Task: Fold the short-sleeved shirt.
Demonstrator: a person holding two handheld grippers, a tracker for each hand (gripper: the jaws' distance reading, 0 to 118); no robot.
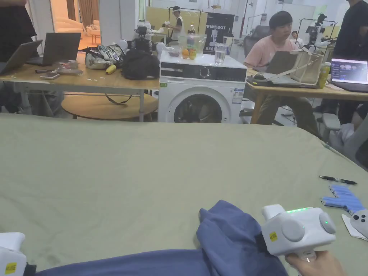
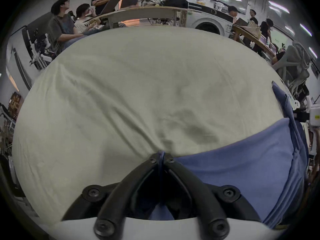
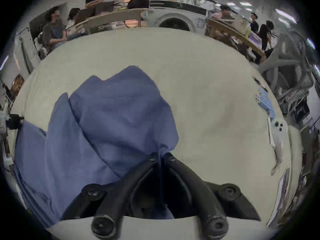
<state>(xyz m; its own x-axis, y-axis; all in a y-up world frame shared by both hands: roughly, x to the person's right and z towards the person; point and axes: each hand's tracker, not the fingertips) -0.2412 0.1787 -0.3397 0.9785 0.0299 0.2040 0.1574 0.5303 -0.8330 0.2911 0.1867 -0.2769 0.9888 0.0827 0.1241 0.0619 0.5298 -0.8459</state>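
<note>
A blue short-sleeved shirt (image 1: 222, 237) lies bunched at the near edge of a table covered in pale green cloth (image 1: 143, 172). The right gripper (image 3: 161, 154) is shut on a pinch of the shirt's (image 3: 110, 122) edge, with a loose flap standing up beyond its jaws. In the head view its white body (image 1: 298, 230) sits at the lower right, held by a hand. The left gripper (image 2: 161, 154) is shut on another edge of the shirt (image 2: 242, 165), which stretches away to its right. Its white body (image 1: 10, 258) shows at the head view's lower left corner.
At the table's right edge lie a black pen (image 1: 337, 179), a blue glove (image 1: 343, 199) and a white controller (image 1: 361, 221) on paper. Behind the table stand a washing machine (image 1: 201, 90), wooden desks with laptops, and several seated and standing people.
</note>
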